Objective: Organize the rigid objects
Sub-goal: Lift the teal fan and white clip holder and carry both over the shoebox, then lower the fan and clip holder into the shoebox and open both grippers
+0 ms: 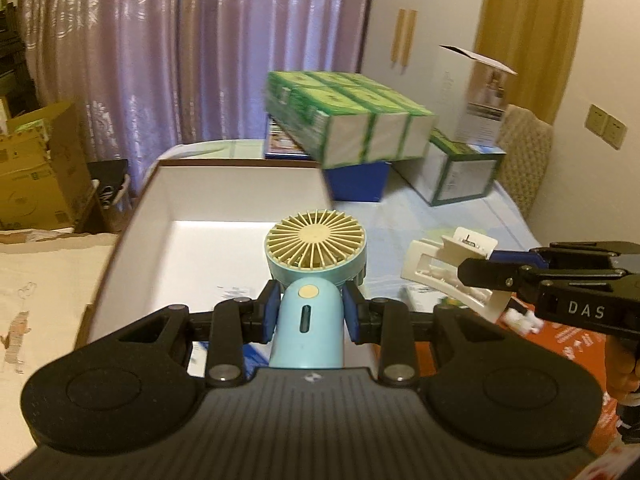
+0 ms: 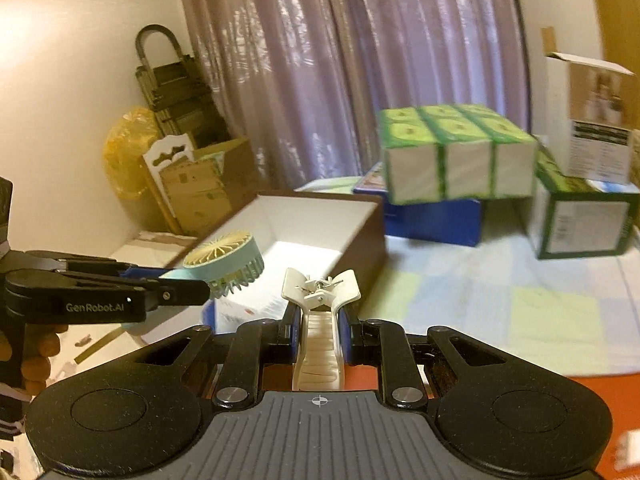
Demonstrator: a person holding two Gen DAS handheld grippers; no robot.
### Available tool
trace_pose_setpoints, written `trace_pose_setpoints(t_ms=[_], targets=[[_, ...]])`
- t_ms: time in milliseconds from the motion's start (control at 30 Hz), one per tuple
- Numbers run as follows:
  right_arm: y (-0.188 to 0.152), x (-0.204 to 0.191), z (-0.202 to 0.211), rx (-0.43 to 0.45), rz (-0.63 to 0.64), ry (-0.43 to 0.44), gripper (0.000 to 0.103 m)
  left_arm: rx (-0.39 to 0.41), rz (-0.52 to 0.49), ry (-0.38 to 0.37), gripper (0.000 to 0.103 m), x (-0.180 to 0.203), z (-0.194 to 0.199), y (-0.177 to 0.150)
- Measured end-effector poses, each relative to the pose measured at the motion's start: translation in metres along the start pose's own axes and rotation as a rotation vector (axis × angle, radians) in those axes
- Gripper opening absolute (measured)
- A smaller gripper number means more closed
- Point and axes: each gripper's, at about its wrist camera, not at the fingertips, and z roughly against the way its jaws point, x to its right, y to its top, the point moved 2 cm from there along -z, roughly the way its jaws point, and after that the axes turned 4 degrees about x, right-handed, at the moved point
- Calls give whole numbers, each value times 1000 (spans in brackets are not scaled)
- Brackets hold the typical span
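Observation:
My left gripper (image 1: 309, 312) is shut on a light blue handheld fan (image 1: 316, 252) with a cream grille, holding it above the near edge of an open brown box with a white inside (image 1: 224, 200). My right gripper (image 2: 320, 320) is shut on a cream hair claw clip (image 2: 320, 292), held in the air to the right of the box (image 2: 320, 216). The left wrist view shows the right gripper (image 1: 486, 270) with the clip (image 1: 448, 264) at the right. The right wrist view shows the left gripper (image 2: 182, 280) with the fan (image 2: 226, 258) at the left.
A pack of green and white boxes (image 1: 348, 120) sits on a blue box (image 1: 360, 184) behind the brown box. A green-edged carton (image 1: 460, 172) and a tall white open box (image 1: 476, 100) stand at the back right. Cardboard boxes (image 1: 36, 172) are at the left.

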Motion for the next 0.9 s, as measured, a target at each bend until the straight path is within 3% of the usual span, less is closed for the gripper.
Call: trace_pose_setpoints(t_ms=[233,500,900], targets=[[17,-25,-52,-2,-2,16,16,-11,-6,43,28,-46,-19,12],[21,-41,-106,-51,11,-28,16,-58,-2,69,28,-89,-58,19],[16,-36,-167,-131,31,-97,16,-161,-11,37,28,-114,-127,20]])
